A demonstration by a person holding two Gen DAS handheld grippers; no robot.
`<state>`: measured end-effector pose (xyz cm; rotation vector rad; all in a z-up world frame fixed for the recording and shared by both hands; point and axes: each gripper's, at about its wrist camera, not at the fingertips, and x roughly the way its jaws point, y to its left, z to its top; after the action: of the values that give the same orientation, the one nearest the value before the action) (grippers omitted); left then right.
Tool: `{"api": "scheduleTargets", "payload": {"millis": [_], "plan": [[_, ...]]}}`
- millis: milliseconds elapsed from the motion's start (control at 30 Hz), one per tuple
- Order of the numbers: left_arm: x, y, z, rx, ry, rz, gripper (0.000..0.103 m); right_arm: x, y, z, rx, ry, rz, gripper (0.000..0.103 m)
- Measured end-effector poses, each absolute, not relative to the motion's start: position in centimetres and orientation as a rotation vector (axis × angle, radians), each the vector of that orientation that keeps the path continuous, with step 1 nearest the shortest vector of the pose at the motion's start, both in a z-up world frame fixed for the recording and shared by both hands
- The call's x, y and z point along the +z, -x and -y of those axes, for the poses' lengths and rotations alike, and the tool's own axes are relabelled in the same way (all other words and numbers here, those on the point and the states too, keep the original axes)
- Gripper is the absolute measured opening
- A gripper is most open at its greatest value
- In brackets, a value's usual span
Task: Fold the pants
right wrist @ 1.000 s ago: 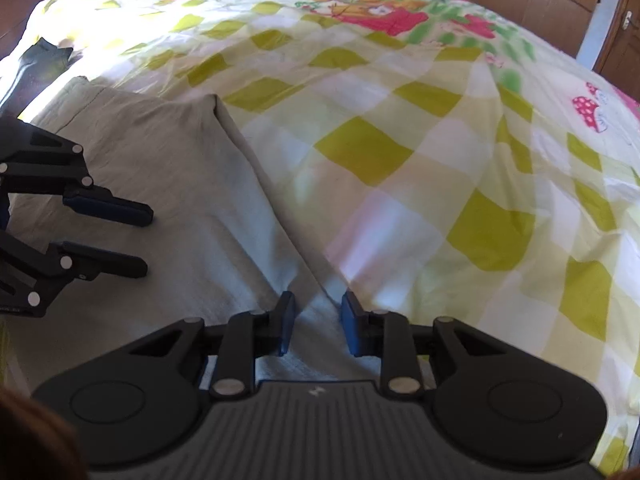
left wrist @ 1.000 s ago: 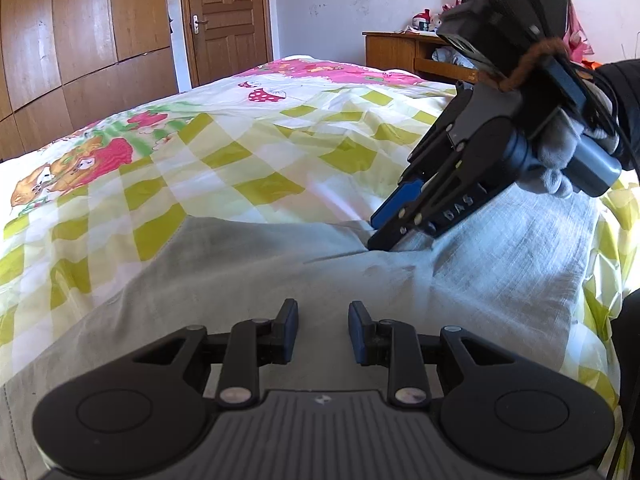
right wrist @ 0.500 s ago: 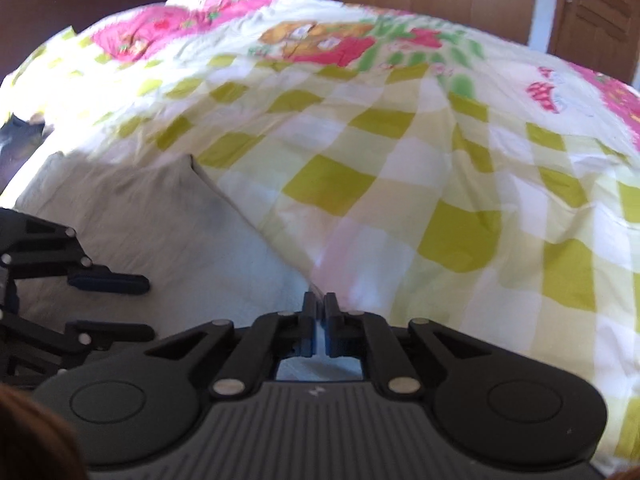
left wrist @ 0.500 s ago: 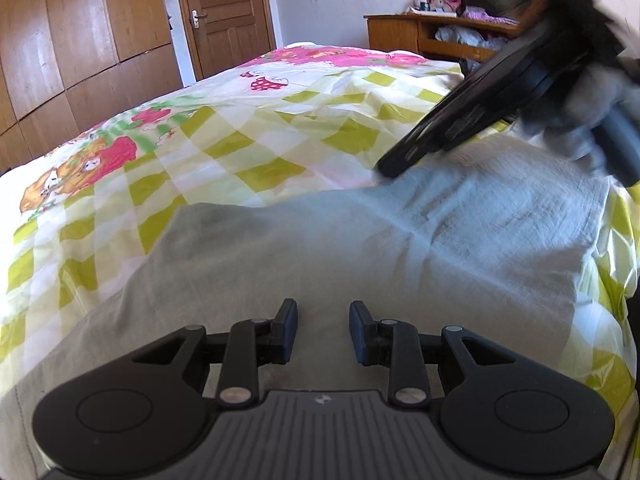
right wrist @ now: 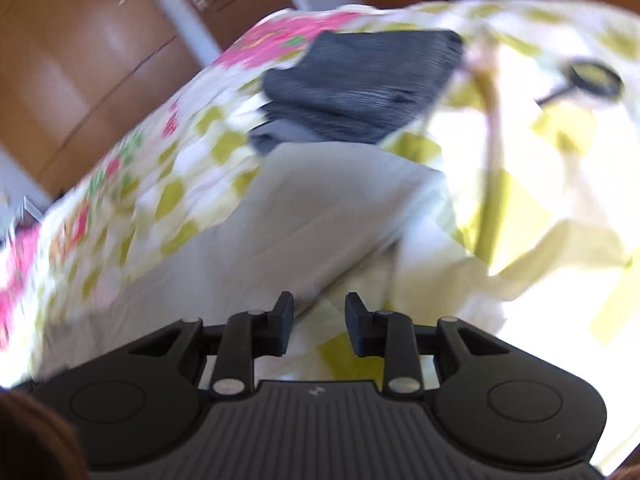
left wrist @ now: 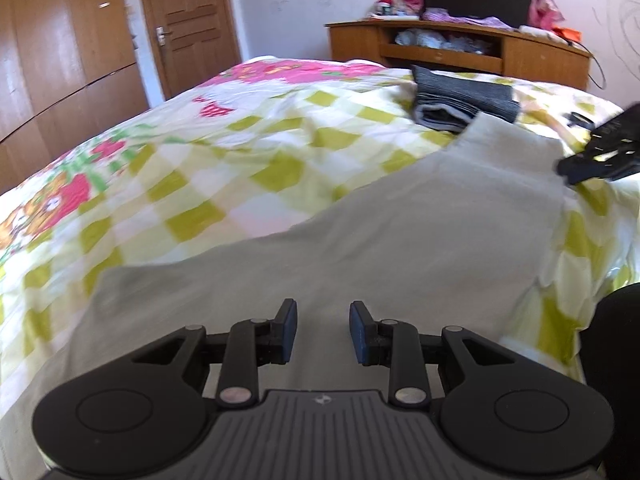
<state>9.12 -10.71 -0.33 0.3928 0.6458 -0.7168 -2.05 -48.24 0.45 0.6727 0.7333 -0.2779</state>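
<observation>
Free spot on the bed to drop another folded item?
Best patch: the checkered quilt left of the grey pants, toward the door. Crowded at the far right: the dark folded stack touches the pants' far end, with the right tongs beside it.

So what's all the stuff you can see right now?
Pants: one, light grey, spread flat on the bed.
Folded clothes: one dark grey stack, on the bed past the pants.
Bedspread: one, white with yellow-green checks and pink cartoon prints.
Desk: one, brown wood, by the far wall, cluttered.
Door: one, brown wood, shut.
Wardrobe: one, brown wood, left of the door.
Left claw: black, blue pads, open, above the pants.
Right claw: black, open, at the pants' edge.
</observation>
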Motion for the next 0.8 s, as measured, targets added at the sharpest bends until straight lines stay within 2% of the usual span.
{"api": "scheduleTargets", "payload": {"millis": [167,367,567,600,633,800], "plan": [[-0.5,-8.5,13.3,-0.760,-0.425,-0.669,0.042,-1.8,0.2,50.6,-0.233,-0.851,-0.659,0.037],[-1.2,-8.6,15.3,-0.781,-0.445,-0.704,0.042,-2.3,0.0,51.6,-0.155,-0.947,-0.522,0.034],[-1.7,-8.8,16.4,-0.784,-0.437,-0.720,0.042,-4.7,-3.1,52.2,-0.157,-1.050,-0.494,0.034],[-1.6,-8.8,16.6,-0.784,-0.441,-0.718,0.042,-4.8,-3.5,52.0,-0.148,-1.058,-0.485,0.029],[-1.5,-8.8,16.6,-0.786,-0.443,-0.713,0.042,-4.7,-3.8,51.9,-0.151,-1.055,-0.485,0.006],[-1.6,-8.6,17.1,-0.798,-0.455,-0.703,0.043,-1.5,-1.3,52.0,-0.144,-1.042,-0.296,0.004]]}}
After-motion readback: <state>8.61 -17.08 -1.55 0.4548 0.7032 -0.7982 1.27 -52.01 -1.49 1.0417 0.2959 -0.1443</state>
